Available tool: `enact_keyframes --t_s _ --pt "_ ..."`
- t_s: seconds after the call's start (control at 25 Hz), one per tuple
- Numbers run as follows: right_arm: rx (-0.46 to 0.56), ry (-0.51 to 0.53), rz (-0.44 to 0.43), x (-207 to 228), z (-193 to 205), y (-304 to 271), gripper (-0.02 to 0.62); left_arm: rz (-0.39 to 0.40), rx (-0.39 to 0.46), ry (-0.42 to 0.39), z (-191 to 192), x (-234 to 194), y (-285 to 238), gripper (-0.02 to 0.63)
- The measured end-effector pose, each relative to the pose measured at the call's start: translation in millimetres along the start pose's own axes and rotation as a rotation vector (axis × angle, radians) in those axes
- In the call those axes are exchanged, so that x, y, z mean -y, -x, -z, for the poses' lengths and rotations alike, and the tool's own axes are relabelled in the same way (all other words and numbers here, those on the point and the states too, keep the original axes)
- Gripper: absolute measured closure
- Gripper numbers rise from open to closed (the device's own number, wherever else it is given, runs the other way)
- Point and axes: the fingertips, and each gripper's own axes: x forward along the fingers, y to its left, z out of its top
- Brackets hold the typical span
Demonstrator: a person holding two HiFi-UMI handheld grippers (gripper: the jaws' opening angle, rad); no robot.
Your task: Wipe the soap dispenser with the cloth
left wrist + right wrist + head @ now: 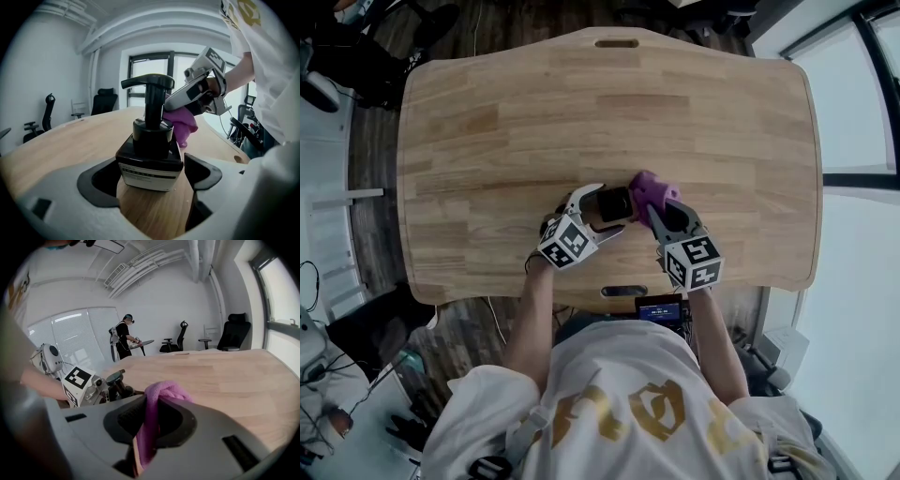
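Head view: the soap dispenser (615,203) stands on the wooden table (487,141), close to the edge nearest the person. It shows only as a small dark block, and its shape is hard to read from this steep angle. The left gripper (607,208) reaches in from the dispenser's left, with one jaw on each side of it. The purple cloth (652,189) is bunched against the dispenser's right side, and the right gripper (667,214) comes in from that side. The grippers' marker cubes hide part of both hands.

Left gripper view: the dispenser (150,150) stands upright between the wide-spread jaws of the left gripper (152,169). Bare wood shows between the bottle and the right-hand pad. On the other side the dark bottle merges with the dark pad, so contact there cannot be judged. The print on its pale label (150,174) is too small to read. Behind the pump head (147,83) the right gripper (197,93) presses the cloth (180,123) against the dispenser's neck. The spot where they touch is hidden by the pump.

Right gripper view: the jaws of the right gripper (150,420) are pinched onto the cloth (161,392), which bulges up out of them. The dispenser (117,380) is mostly hidden behind the jaw housing, with only its dark top showing. Just left of it is the left gripper (86,385). Well beyond the dispenser a person (124,336) stands by another table.
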Motion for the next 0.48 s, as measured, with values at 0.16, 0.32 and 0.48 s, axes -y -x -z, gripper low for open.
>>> enact_keyframes --t_s 0.16,0.32,0.48 --pt "-0.004 -0.012 0.003 3.6 1.4 -1.6 0.544 -0.025 0.005 -0.032 -3.0 -6.3 -6.3 0.221" --pt "-0.017 -0.016 0.005 5.2 4.4 -0.5 0.543 -0.05 0.025 -0.062 -7.8 -6.0 -10.7 0.221" --pt "-0.012 -0.014 0.006 8.6 -0.2 -3.6 0.543 -0.046 0.014 -0.081 -10.3 -9.7 -16.1 0.222"
